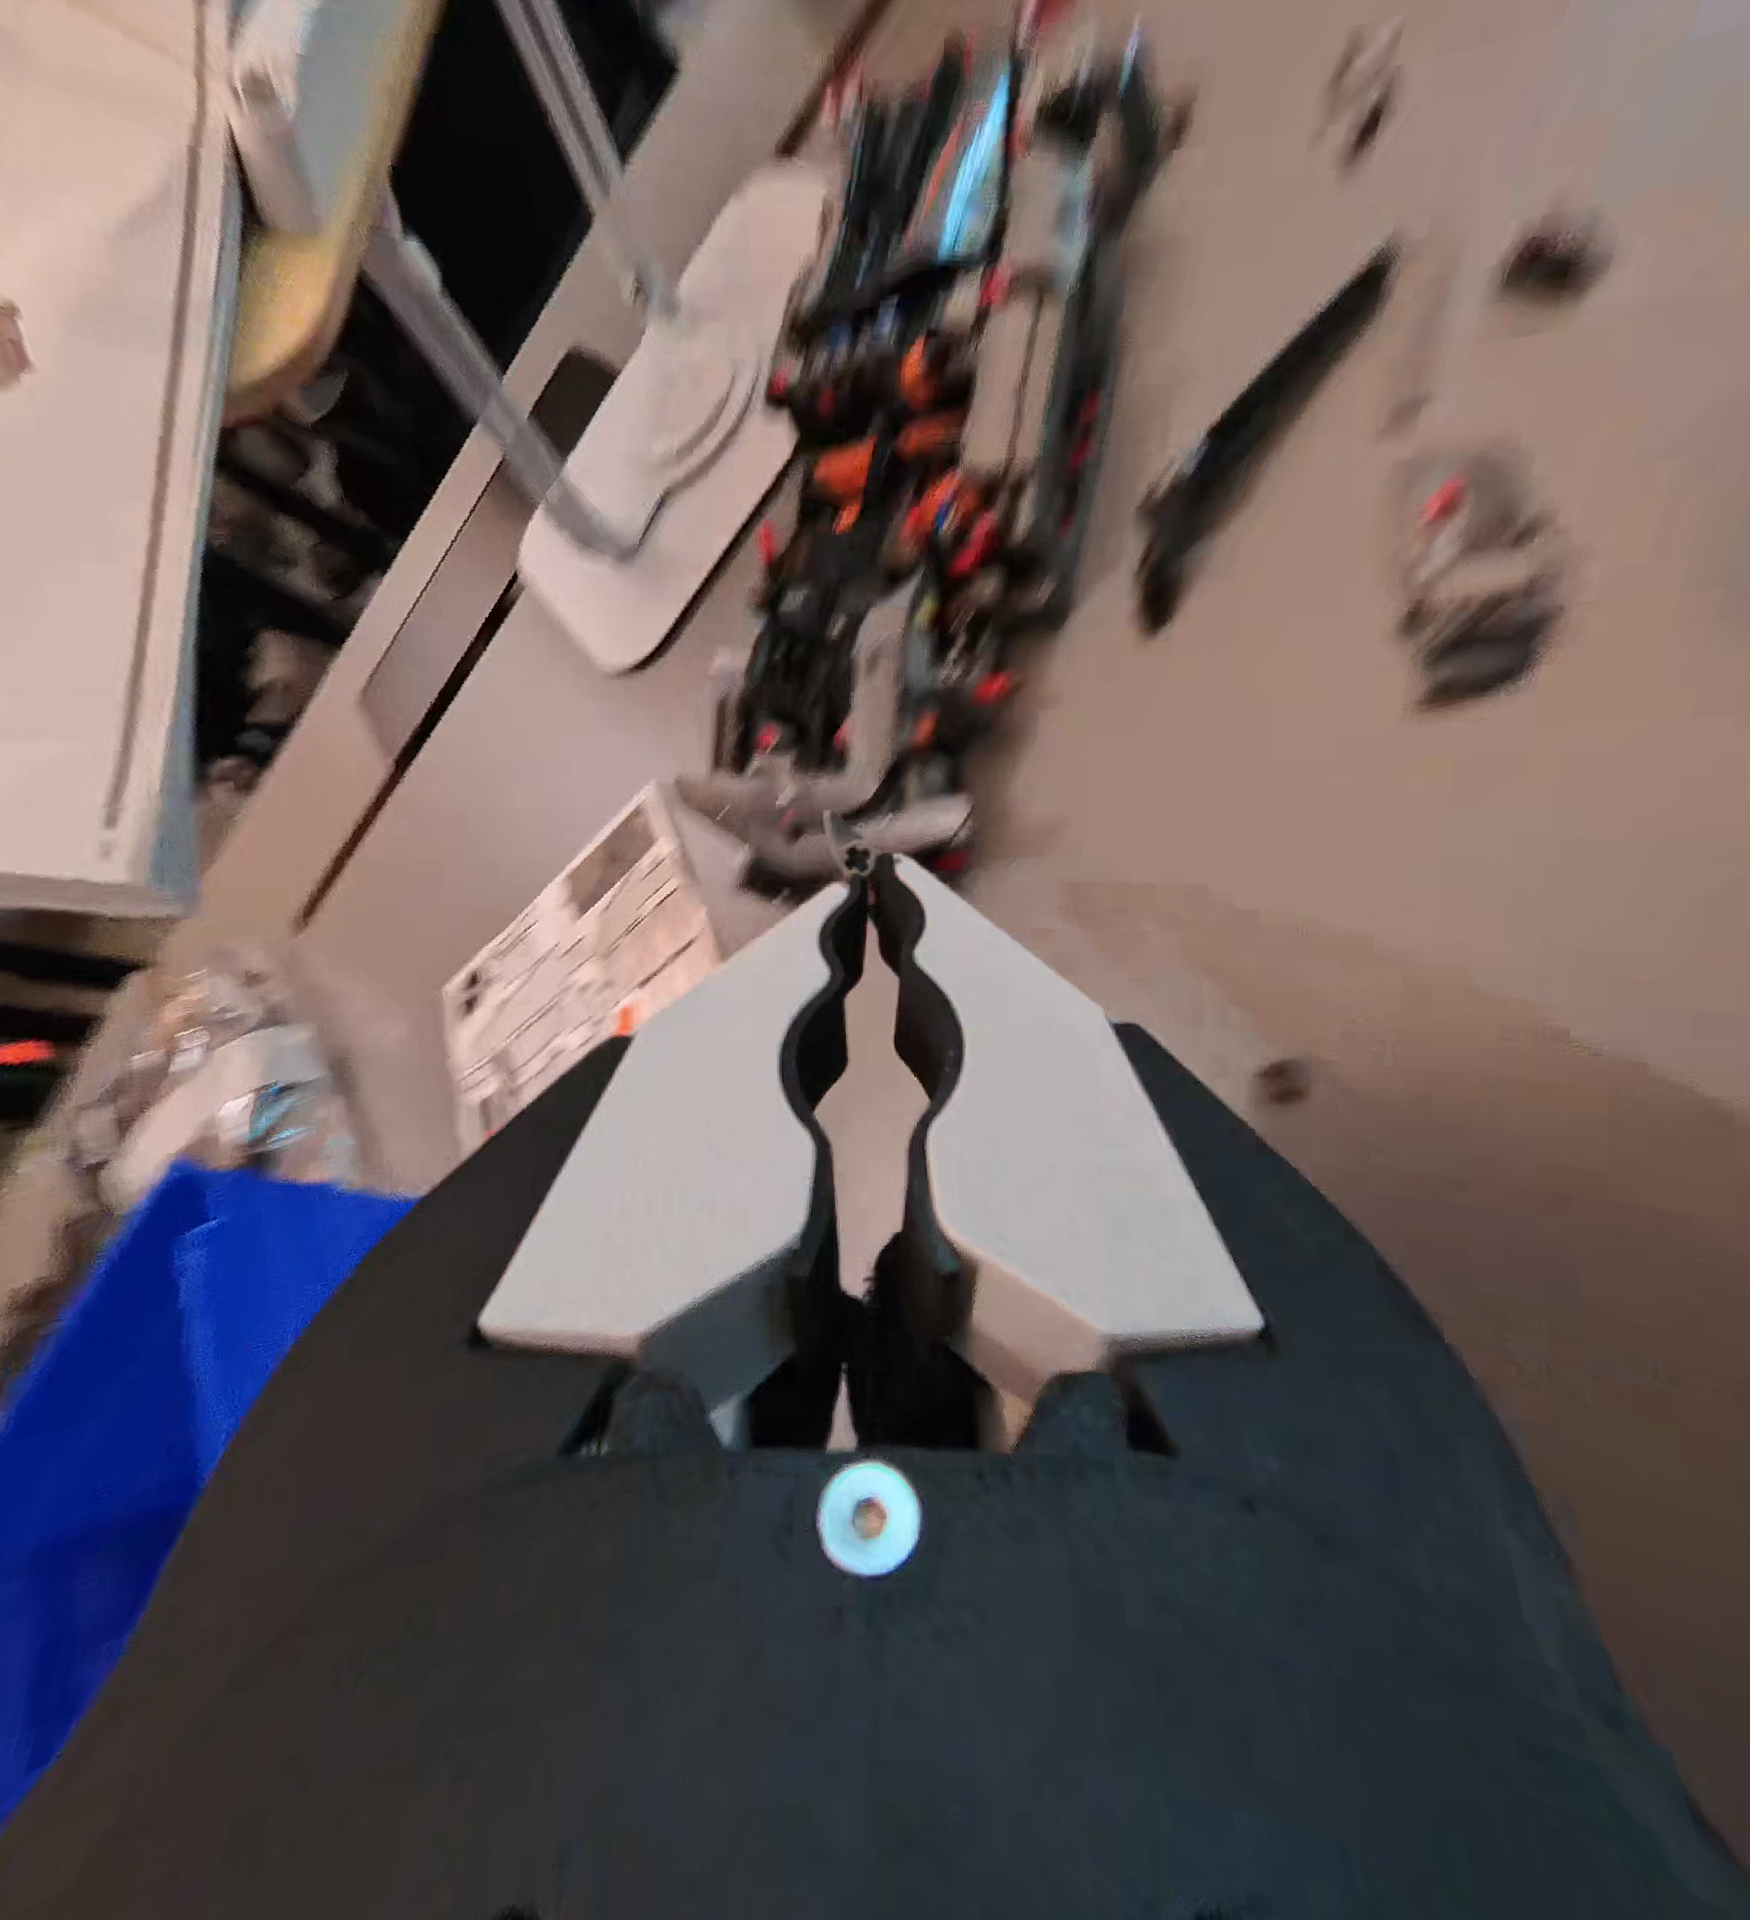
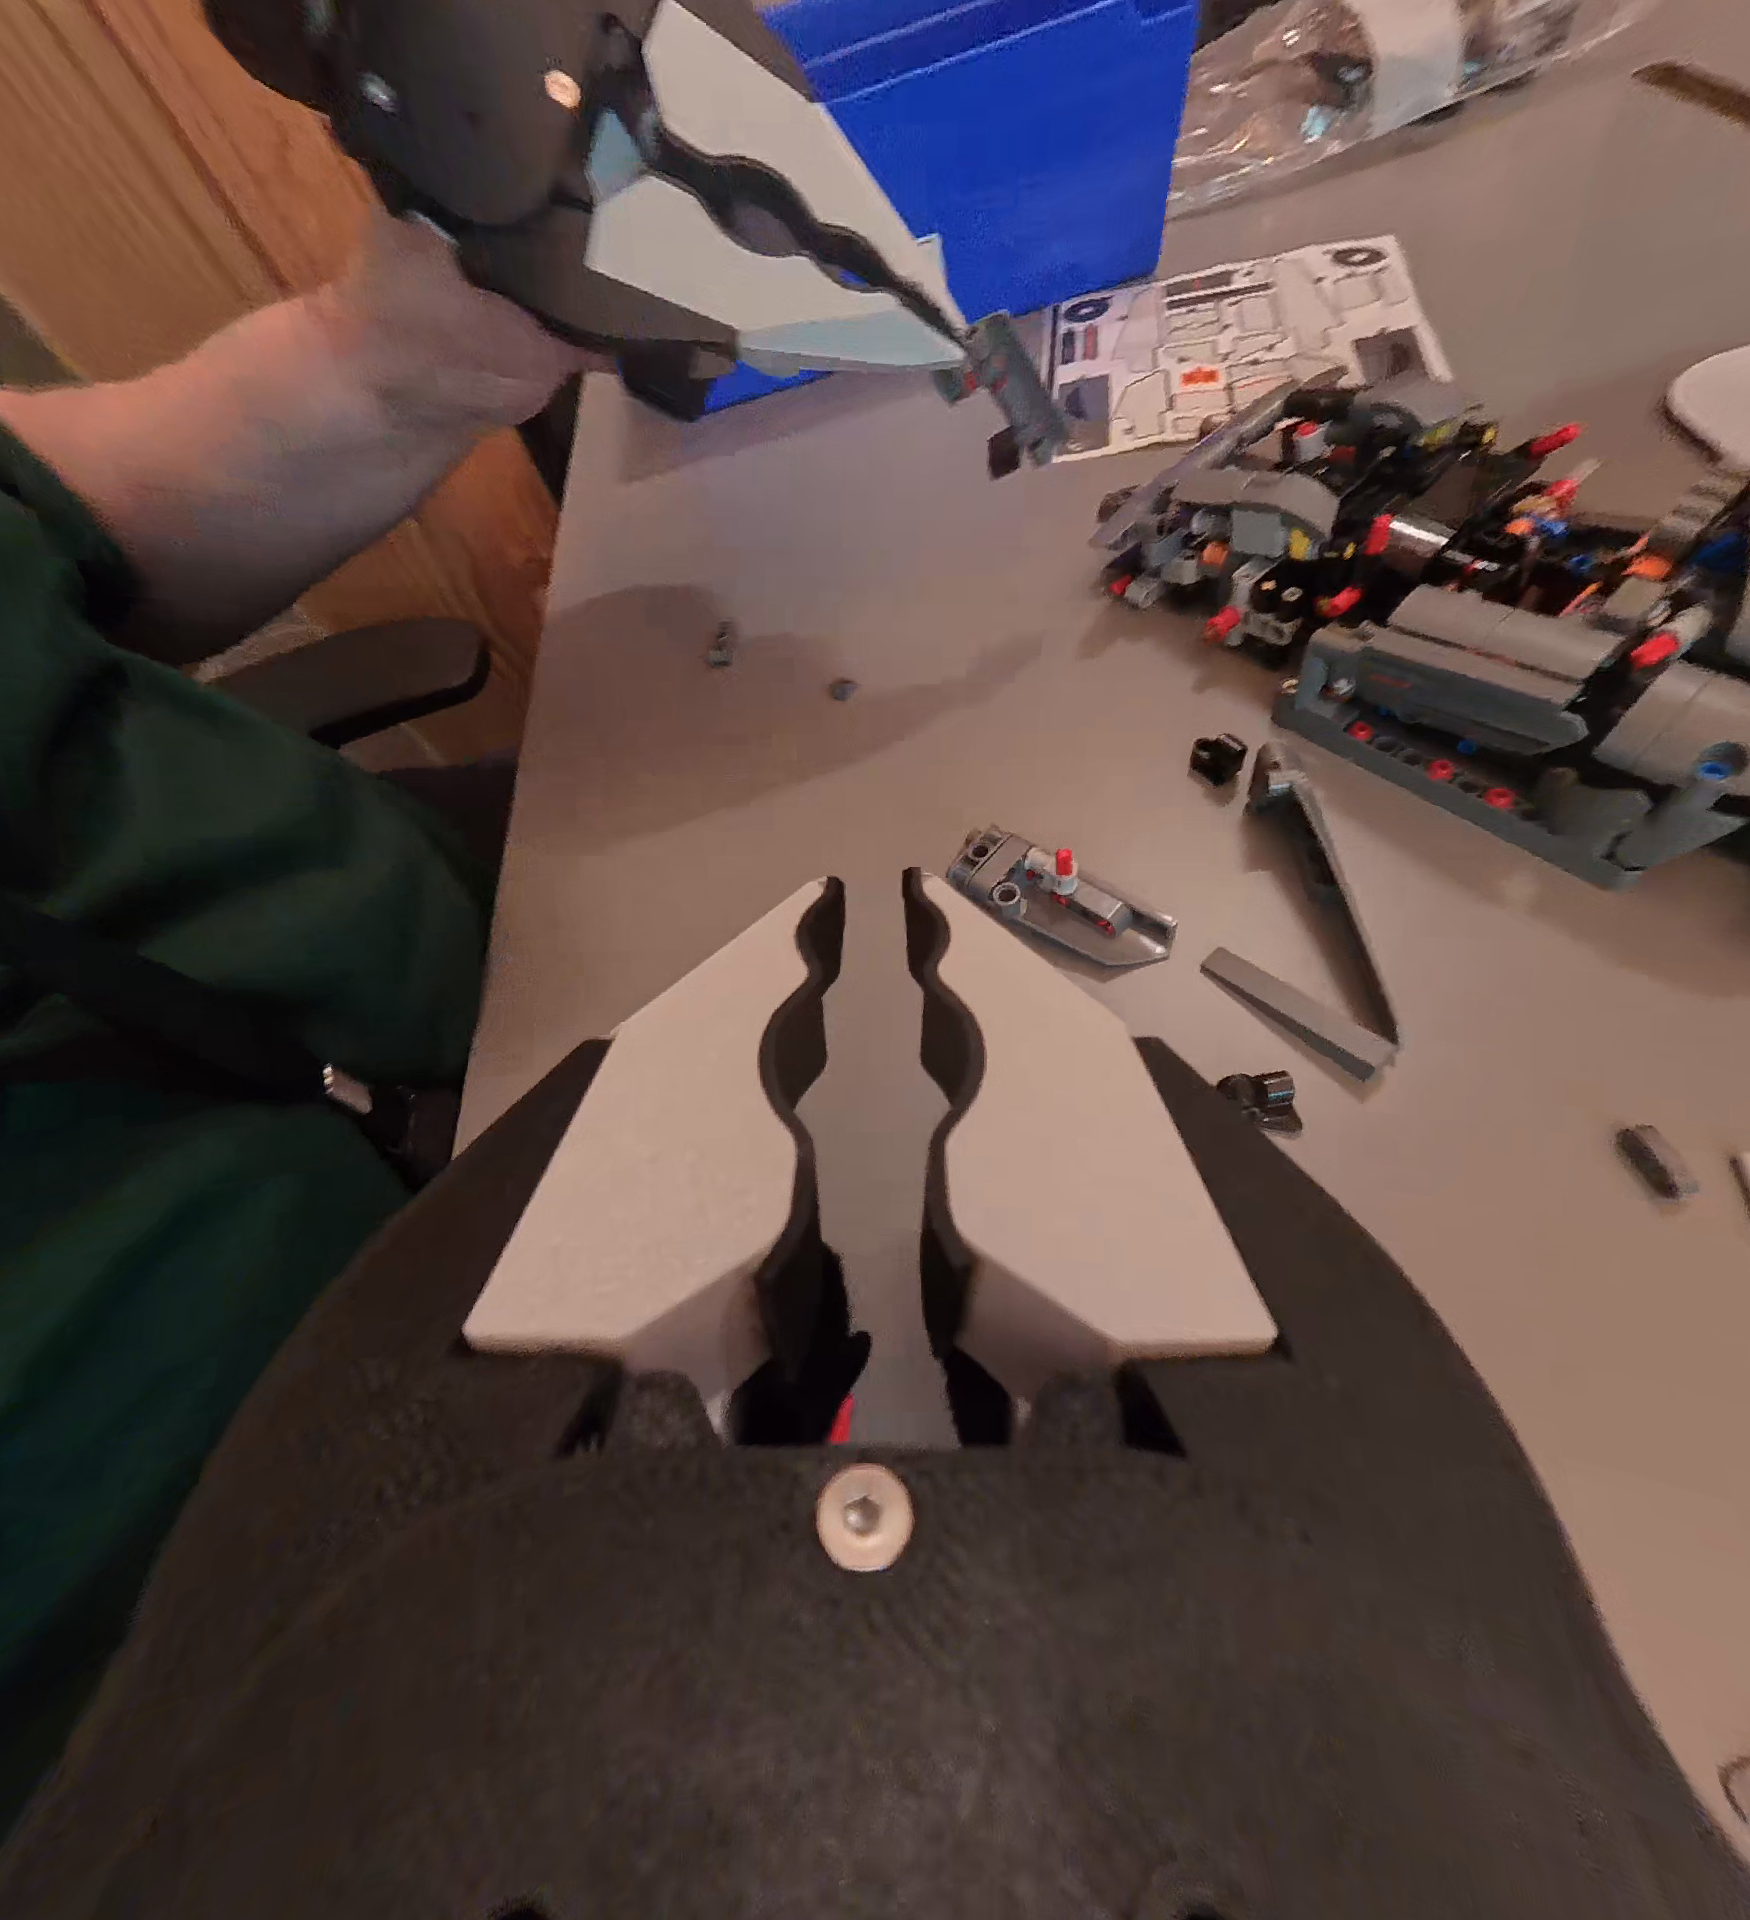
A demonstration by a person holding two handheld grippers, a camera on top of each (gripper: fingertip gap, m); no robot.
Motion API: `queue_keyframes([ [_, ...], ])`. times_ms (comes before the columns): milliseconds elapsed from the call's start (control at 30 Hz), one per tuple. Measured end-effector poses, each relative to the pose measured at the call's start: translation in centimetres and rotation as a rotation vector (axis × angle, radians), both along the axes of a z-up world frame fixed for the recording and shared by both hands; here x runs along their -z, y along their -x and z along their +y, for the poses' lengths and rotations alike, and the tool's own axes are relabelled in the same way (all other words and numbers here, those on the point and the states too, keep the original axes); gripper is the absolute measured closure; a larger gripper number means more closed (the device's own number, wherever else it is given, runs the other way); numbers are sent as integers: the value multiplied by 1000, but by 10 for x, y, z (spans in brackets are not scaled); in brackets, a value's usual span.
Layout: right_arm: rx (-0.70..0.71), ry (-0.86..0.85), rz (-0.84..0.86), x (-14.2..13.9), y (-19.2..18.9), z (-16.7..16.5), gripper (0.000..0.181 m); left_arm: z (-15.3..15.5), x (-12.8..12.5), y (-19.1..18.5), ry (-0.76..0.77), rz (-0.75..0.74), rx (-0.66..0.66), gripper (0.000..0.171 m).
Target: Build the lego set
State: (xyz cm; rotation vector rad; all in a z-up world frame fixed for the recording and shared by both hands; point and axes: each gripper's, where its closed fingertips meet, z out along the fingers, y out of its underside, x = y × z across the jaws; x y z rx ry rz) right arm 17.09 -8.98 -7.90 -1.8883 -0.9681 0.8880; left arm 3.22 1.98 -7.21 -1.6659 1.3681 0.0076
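My left gripper (image 1: pixel 869 871) is shut on a small grey lego piece (image 1: pixel 855 854); the left wrist view is blurred by motion. In the right wrist view that gripper (image 2: pixel 959 348) is held high above the table's near left part with the grey piece (image 2: pixel 1011 400) hanging from its tips. The half-built dark grey lego car (image 2: pixel 1453 634) lies on the grey table (image 2: pixel 746 540) at the right; it also shows in the left wrist view (image 1: pixel 912 468). My right gripper (image 2: pixel 873 883) is open and empty, low over the table, just left of a small grey sub-assembly with a red pin (image 2: pixel 1058 894).
A blue box (image 2: pixel 996 145) stands at the back, with a sticker sheet (image 2: pixel 1245 332) beside it and clear bags of parts (image 2: pixel 1370 73) behind. Loose grey wedge panels (image 2: pixel 1307 935) and small pins (image 2: pixel 1266 1096) lie to the right. A person's forearm in a green sleeve (image 2: pixel 123 727) is at the left table edge. About 20 centimeters separates my left fingertips from my right. From either gripper's tips it is about 15 centimeters to the half-built dark grey lego car (image 2: pixel 1453 634). Look for it in the left wrist view (image 1: pixel 1008 421) too.
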Motion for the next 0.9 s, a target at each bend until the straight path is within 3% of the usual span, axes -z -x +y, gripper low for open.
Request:
queue_keyframes([
  [133,143,-141,-50,-15,22,6,152,-43,-24,-51,266,-418,115,171],
  [200,213,-234,-121,-17,33,11,132,-60,-33,-70,439,-614,179,171],
  [333,345,-374,-268,-16,29,29,117,-76,-35,-94,686,-826,252,171],
  [433,330,-391,-305,-14,31,31,119,-85,-29,-106,766,-853,285,171],
  [600,279,-348,-293,-8,30,25,150,-95,-19,-114,804,-838,313,171],
  [900,218,-298,-322,9,30,22,155,-100,0,-117,875,-810,306,171],
])
